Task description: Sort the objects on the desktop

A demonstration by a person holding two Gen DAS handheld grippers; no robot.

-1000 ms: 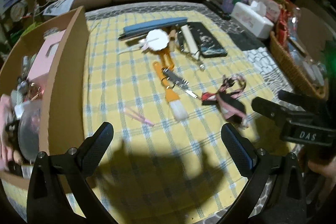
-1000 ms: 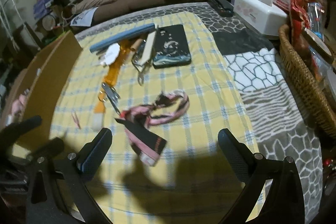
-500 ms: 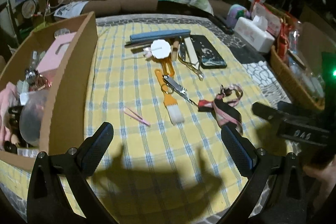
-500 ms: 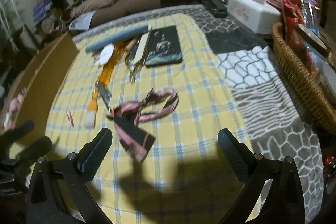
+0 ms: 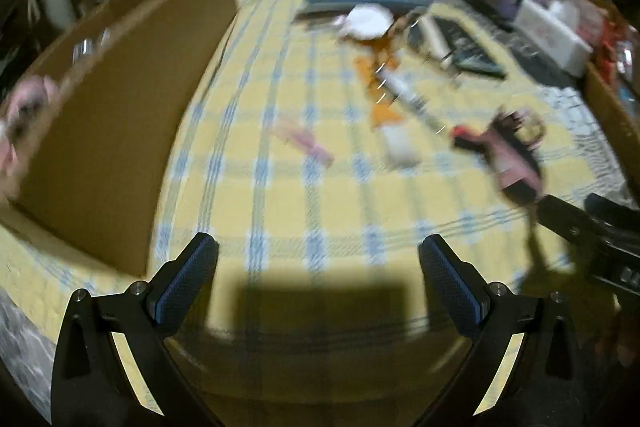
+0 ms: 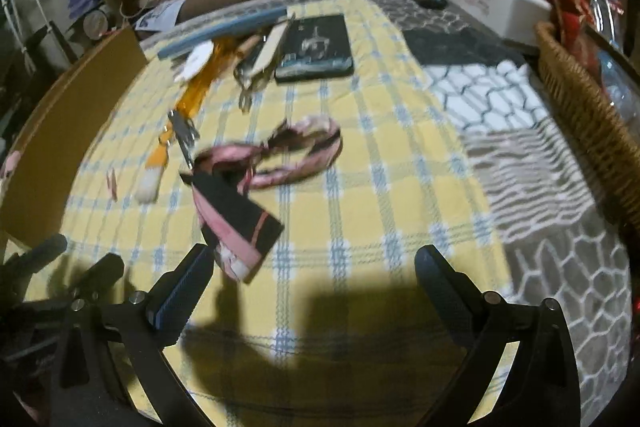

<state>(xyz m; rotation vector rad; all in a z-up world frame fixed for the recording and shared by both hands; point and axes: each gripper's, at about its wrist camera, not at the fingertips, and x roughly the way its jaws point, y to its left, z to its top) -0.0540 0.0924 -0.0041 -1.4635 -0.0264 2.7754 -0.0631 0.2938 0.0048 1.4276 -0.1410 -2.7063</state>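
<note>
the pink and black ribbon (image 6: 240,203) lay on the yellow checked cloth (image 6: 380,187), just ahead and a bit left of the right gripper (image 6: 308,291), with its wide end nearest. those tongs were wide open and held nothing. the left gripper (image 5: 318,275) was wide open and empty too, and farther from the ribbon. the ribbon ran away from the tongs toward a loop. small scissors (image 6: 182,135) and an orange brush (image 6: 160,163) lay close on its left. the cardboard box (image 6: 60,131) stood at the far left.
</note>
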